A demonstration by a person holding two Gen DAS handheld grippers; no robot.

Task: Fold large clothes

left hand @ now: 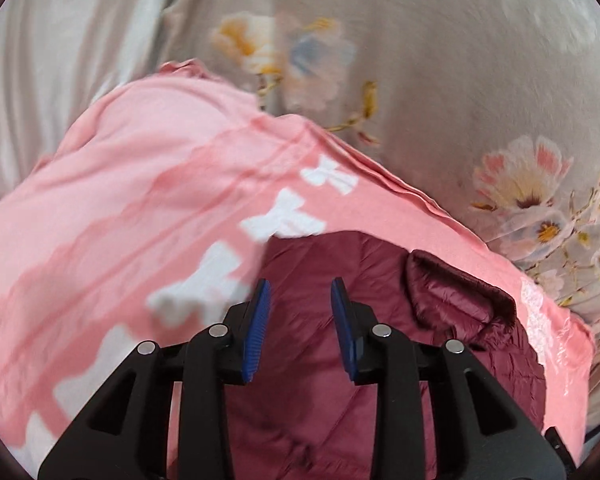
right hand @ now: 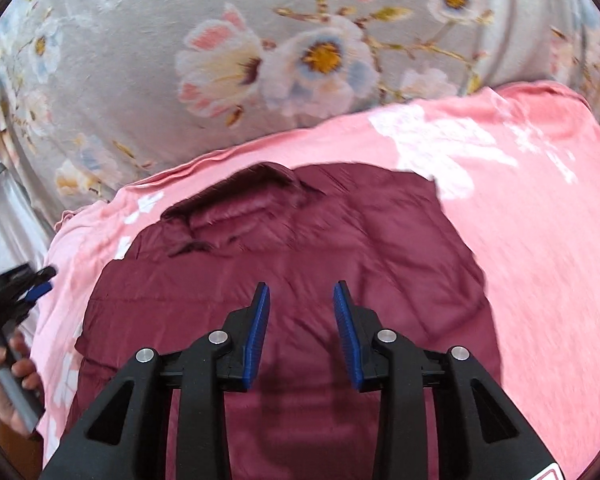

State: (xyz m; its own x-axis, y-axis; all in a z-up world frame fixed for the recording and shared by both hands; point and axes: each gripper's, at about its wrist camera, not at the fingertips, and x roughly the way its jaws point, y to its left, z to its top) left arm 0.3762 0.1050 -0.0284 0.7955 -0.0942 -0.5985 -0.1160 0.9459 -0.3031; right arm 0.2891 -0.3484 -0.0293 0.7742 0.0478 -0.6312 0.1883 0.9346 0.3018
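Maroon puffer jacket [right hand: 284, 240] lies flat on a pink cloth [right hand: 540, 220] printed with white shapes; under both, a grey floral sheet [right hand: 140, 60]. Jacket fills the centre of the right wrist view, collar [right hand: 236, 204] at about 11 o'clock from that gripper. In the left wrist view the jacket [left hand: 320, 280] sits at 6 o'clock, collar [left hand: 460, 292] toward 3 o'clock, and pink cloth [left hand: 120, 180] spreads from 9 to 12 o'clock. Right gripper [right hand: 301, 300]: fingers parted to a narrow gap, nothing between them, blue pads [right hand: 260, 332] clear of the fabric and hovering above the jacket body. Left gripper [left hand: 300, 296]: same narrow gap, empty, above the jacket's edge where it meets the pink cloth. The left gripper [right hand: 36, 280] also shows at 9 o'clock in the right view, held by a hand [right hand: 8, 380]; its gap is too blurred there to read. Progress, as a judgement: jacket outline looks compact and roughly squared with no sleeve sticking out, so at least one fold seems done. Both tools empty suggests a release between folds. Likely left: a further fold to halve the body, then smoothing. Lower hem is hidden behind the grippers, so how many layers lie there I cannot tell.
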